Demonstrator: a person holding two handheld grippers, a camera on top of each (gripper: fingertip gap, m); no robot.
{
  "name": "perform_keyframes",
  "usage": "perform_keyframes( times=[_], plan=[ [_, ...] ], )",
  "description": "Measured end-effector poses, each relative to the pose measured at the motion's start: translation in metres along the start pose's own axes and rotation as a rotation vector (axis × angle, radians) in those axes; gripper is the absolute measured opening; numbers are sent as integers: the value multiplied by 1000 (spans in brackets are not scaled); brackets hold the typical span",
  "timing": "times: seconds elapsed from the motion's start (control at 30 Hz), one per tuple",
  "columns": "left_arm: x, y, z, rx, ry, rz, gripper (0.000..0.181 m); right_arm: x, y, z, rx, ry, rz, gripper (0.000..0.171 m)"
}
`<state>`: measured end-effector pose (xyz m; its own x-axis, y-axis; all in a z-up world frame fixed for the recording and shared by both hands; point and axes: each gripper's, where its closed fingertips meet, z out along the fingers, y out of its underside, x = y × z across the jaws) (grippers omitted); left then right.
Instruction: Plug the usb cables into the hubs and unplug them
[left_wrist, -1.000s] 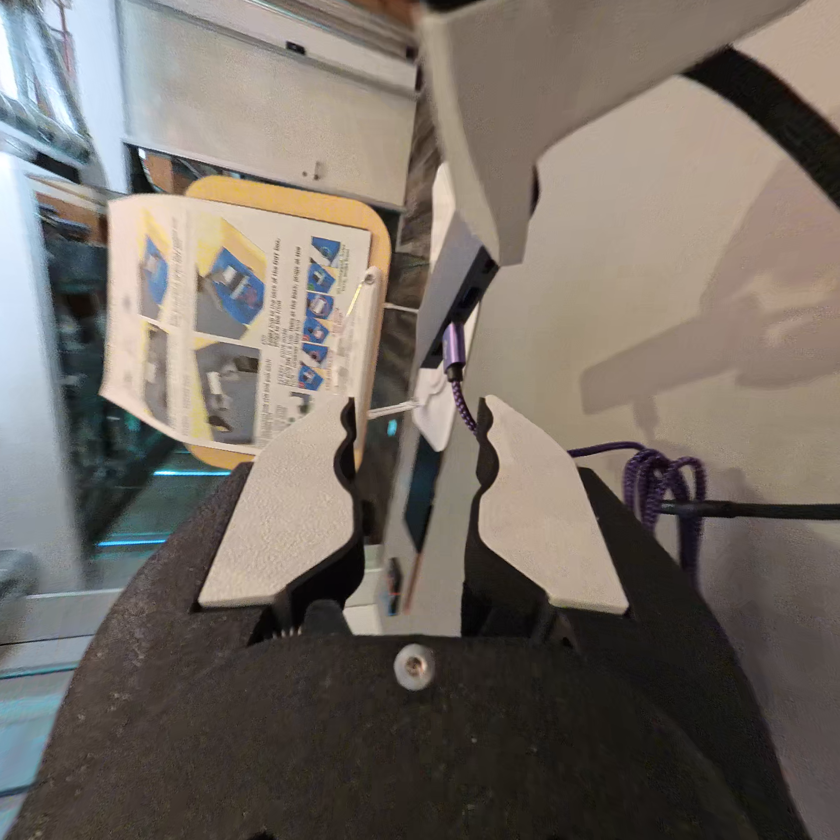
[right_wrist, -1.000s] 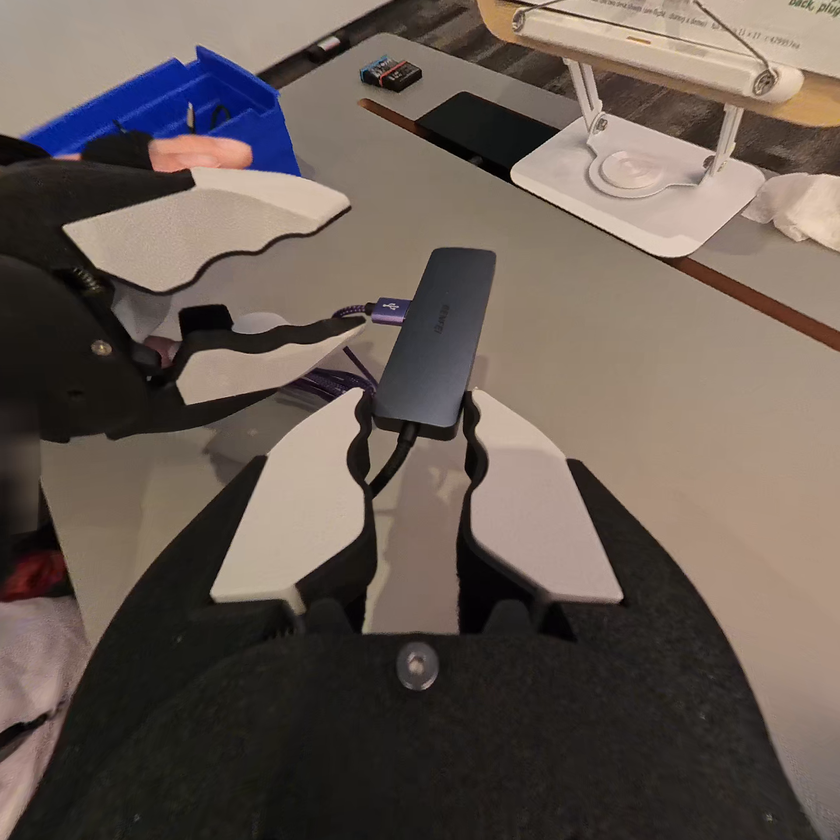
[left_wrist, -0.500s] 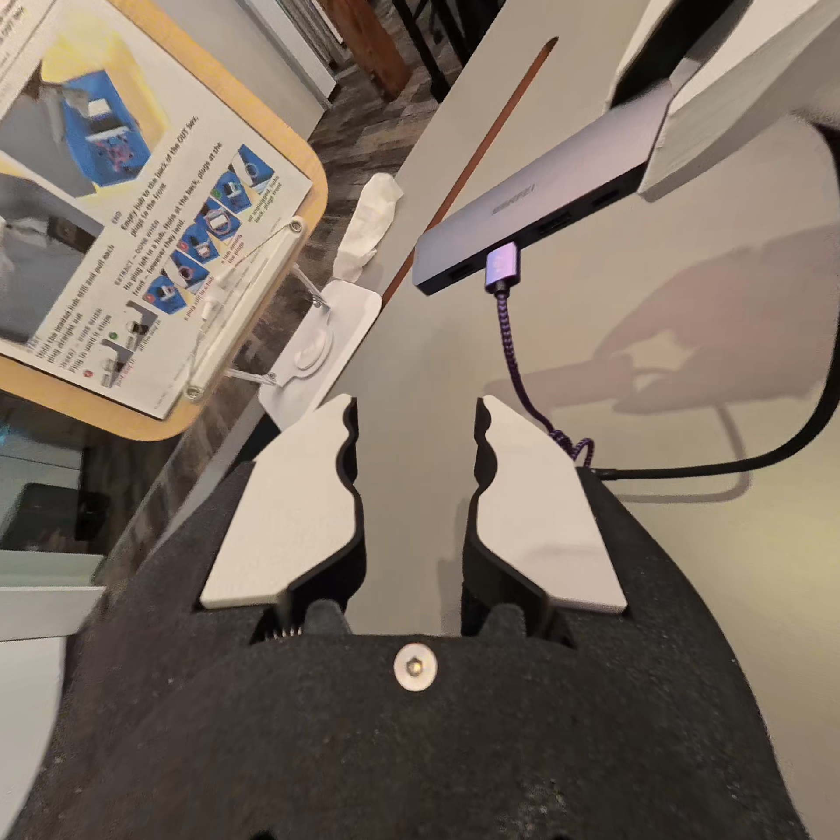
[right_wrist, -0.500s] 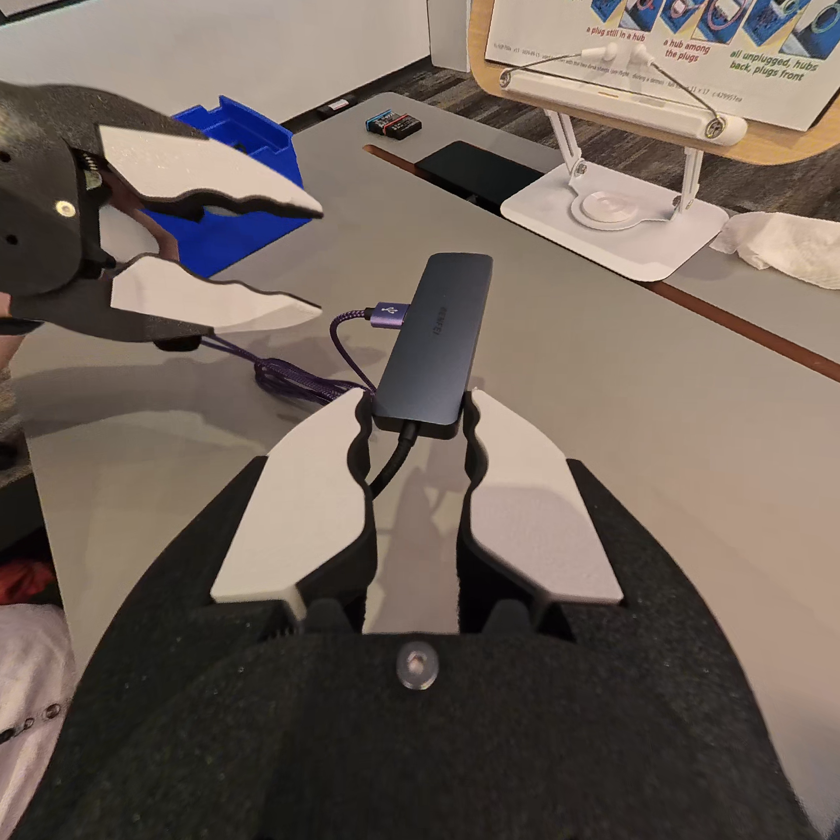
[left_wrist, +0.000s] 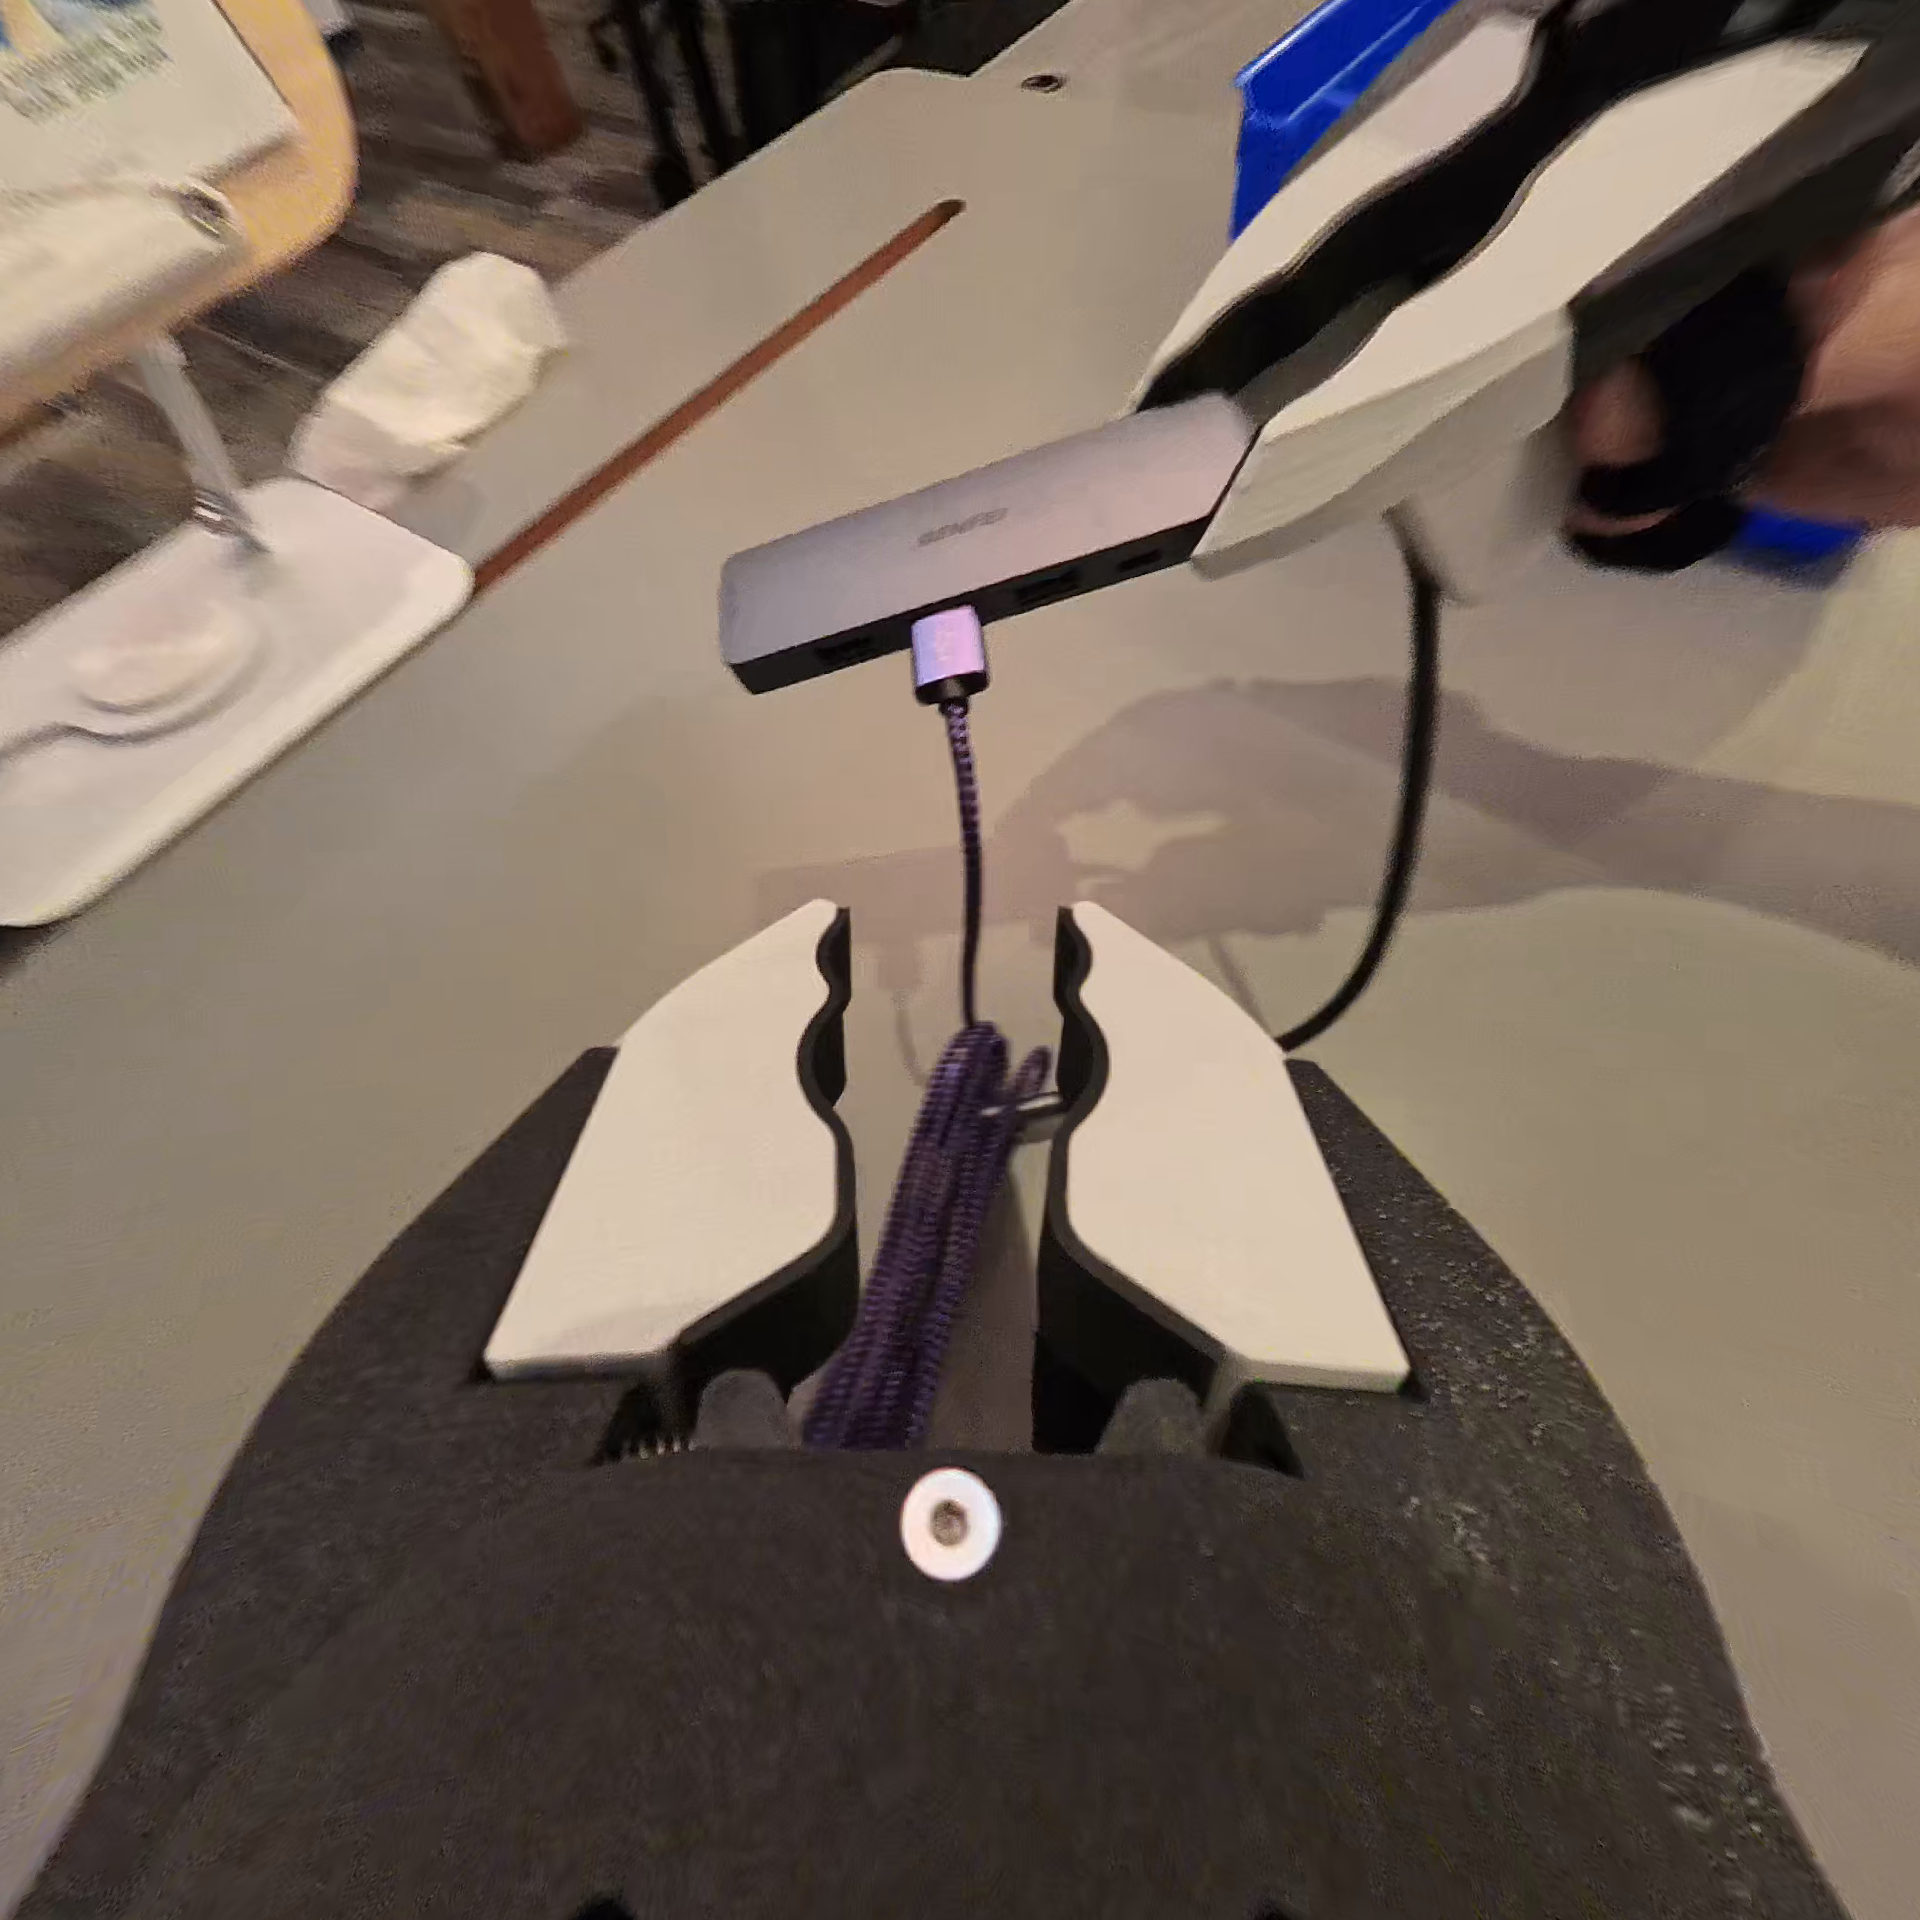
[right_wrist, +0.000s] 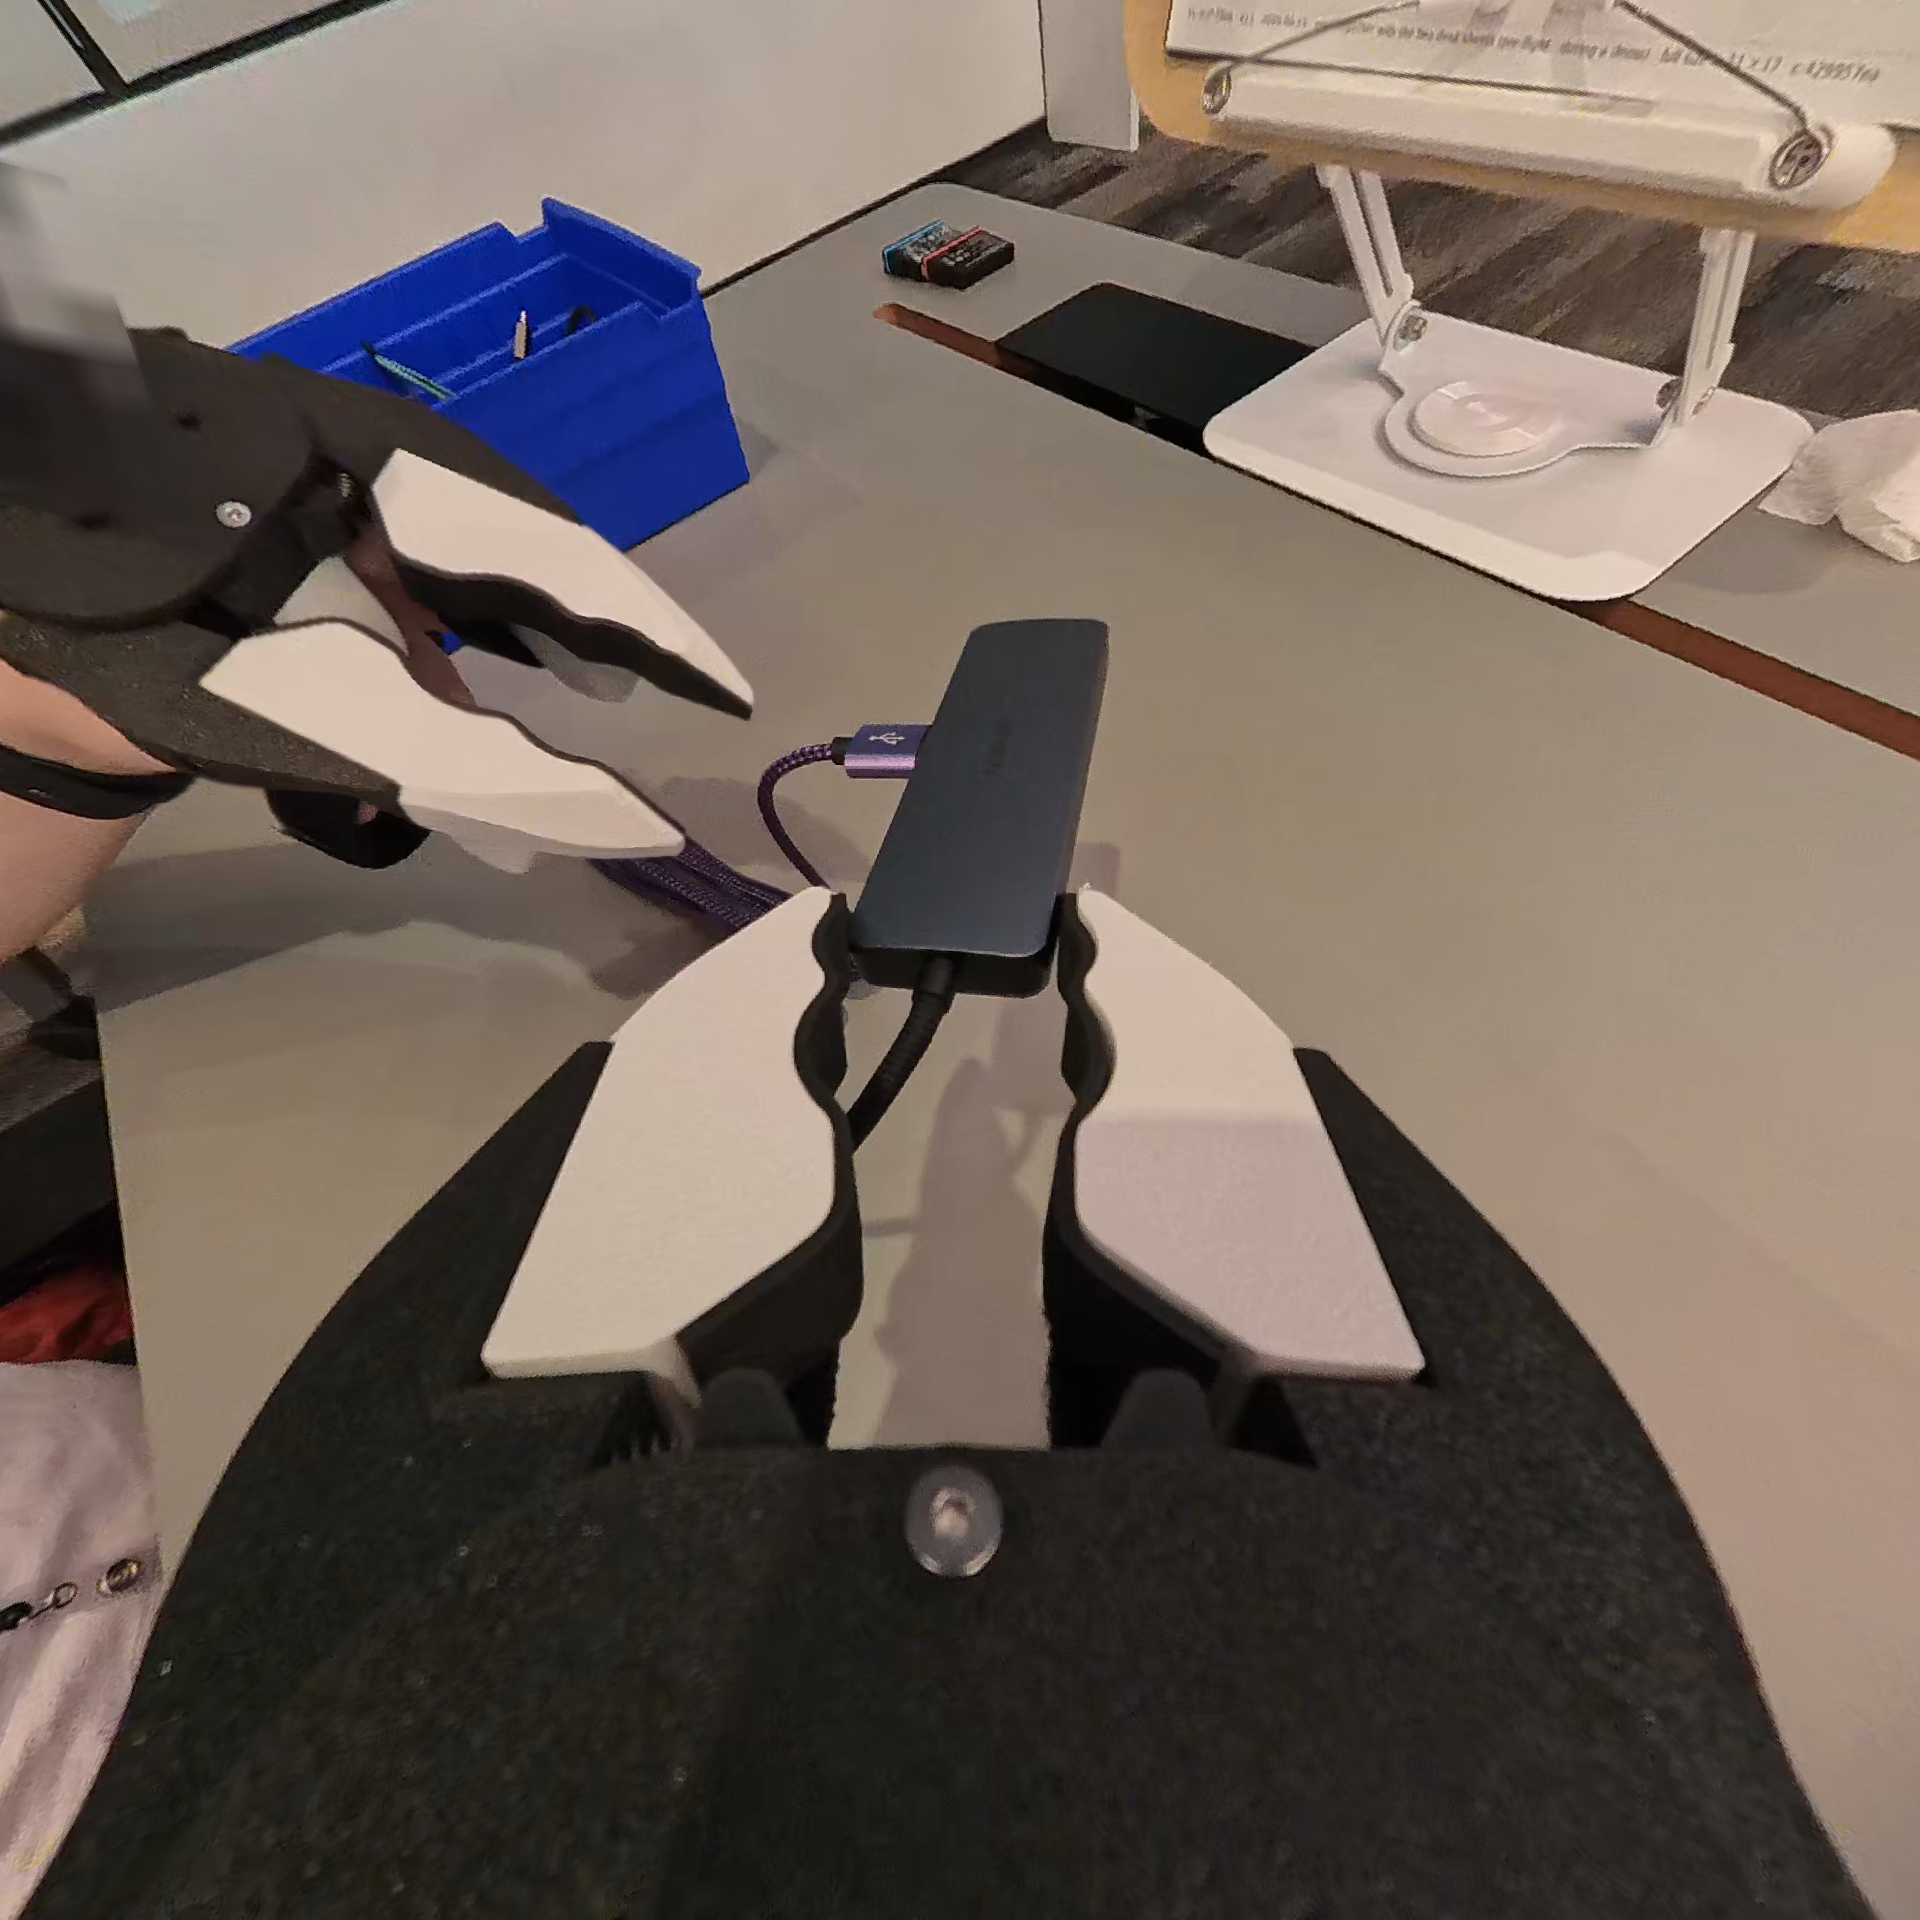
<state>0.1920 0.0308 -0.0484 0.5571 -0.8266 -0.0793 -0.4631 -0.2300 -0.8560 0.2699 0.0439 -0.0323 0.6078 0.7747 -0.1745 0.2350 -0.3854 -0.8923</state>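
Note:
A dark grey USB hub (right_wrist: 987, 790) is held just above the grey table (right_wrist: 1455, 935). My right gripper (right_wrist: 954, 909) is shut on the hub's near end, where its black cable (right_wrist: 899, 1060) leaves. A purple braided USB cable (left_wrist: 966, 852) is plugged into the hub's side by its purple plug (left_wrist: 943, 646), which also shows in the right wrist view (right_wrist: 883, 750). The hub shows in the left wrist view (left_wrist: 966, 540) too. My left gripper (left_wrist: 951, 920) is open and empty, aimed at the plug from a short way off, with the cable bundle (left_wrist: 935, 1195) lying between its fingers.
A blue bin (right_wrist: 520, 364) stands at the back left. A white stand (right_wrist: 1507, 457) holding a printed sheet stands at the back right, beside a crumpled white tissue (right_wrist: 1860, 488). A black phone (right_wrist: 1143, 353) and small batteries (right_wrist: 951, 249) lie farther back.
My left gripper has swung round from pointing past the hub to facing the plug square on, staying open. The right gripper has kept its hold on the hub.

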Motion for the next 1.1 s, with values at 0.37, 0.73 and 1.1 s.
perform_keyframes(
  times=[0.37, 0.73, 1.1],
  plan=[
    [-5, 1, 44, 73, -100, -15, 1, 12, 19, 12, 59, -72, 93, 38],
    [-12, 5, 46, 113, -164, -238, 1, 23, 32, 28, 217, 132, 43, 66],
    [-11, -2, 35, 194, -155, -262, 1, 29, 16, -6, 317, 190, 107, 59]
  ],
)
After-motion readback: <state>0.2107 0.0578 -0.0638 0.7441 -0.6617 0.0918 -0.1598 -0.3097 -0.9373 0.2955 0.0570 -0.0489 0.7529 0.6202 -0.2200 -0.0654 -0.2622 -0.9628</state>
